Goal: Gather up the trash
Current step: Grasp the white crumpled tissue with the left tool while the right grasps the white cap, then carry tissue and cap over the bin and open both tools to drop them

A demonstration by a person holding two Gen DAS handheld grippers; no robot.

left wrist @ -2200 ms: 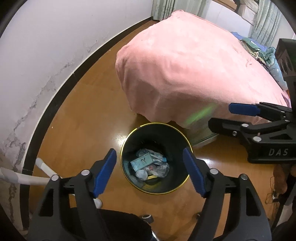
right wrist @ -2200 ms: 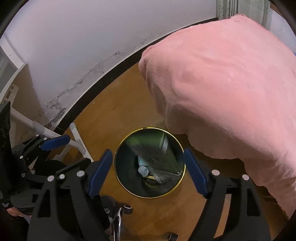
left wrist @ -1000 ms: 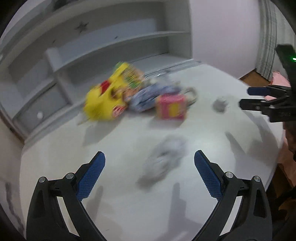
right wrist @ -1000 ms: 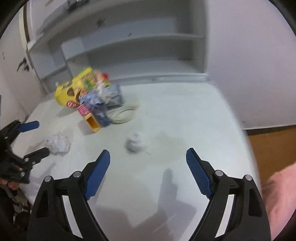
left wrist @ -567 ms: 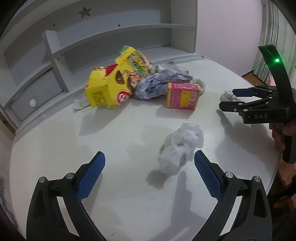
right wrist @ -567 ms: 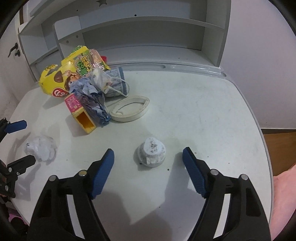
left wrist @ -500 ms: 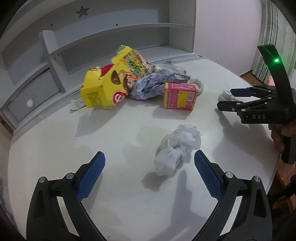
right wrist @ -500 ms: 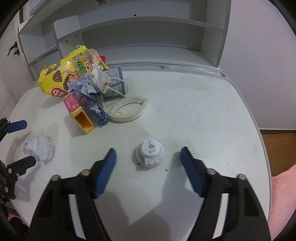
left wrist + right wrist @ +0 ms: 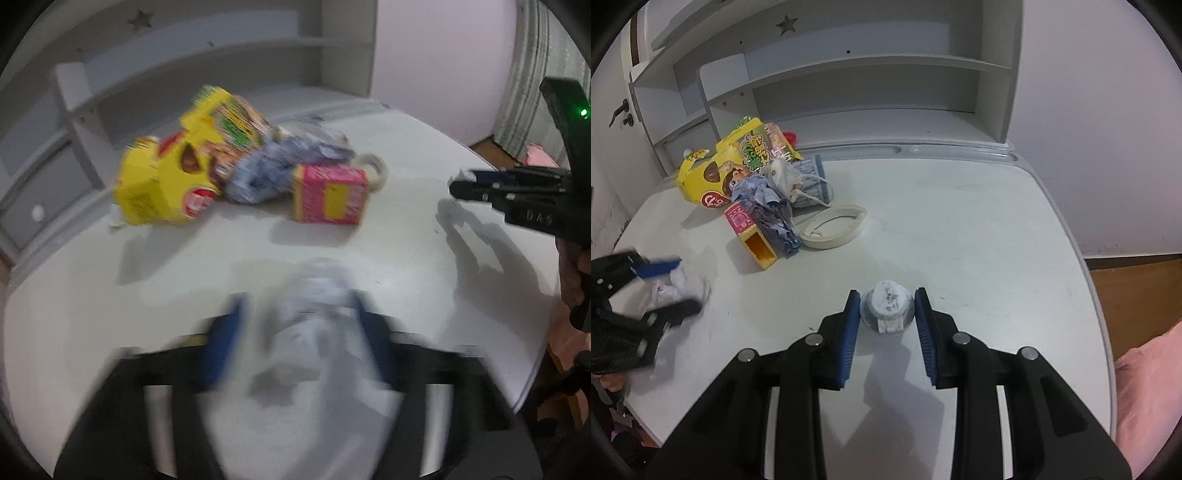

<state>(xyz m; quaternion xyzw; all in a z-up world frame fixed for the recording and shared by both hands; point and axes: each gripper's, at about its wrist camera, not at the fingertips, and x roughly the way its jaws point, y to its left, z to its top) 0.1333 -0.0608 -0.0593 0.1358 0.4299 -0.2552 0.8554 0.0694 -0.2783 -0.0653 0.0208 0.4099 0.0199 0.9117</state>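
"DAS" reads on the right tongs' body in the left wrist view; carton print too blurred or small to read; right tongs (image 9: 888, 306) clamped around a small white cup (image 9: 887, 303) on the counter (image 9: 979, 236); left tongs (image 9: 299, 325) blurred, jaws drawn close around a crumpled paper wad (image 9: 314, 314), grip uncertain; behind the cup, well apart: pink box (image 9: 750, 230), yellow carton (image 9: 727, 173), blue wrapper (image 9: 775, 218), white ring (image 9: 833, 225); shelf unit (image 9: 849, 74) beyond.

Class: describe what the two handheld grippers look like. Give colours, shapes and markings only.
Each gripper, left gripper and right gripper, is a black angular frame with silver rivets and two fingers faced with ribbed blue pads. The right one carries white "DAS" lettering and a green light.
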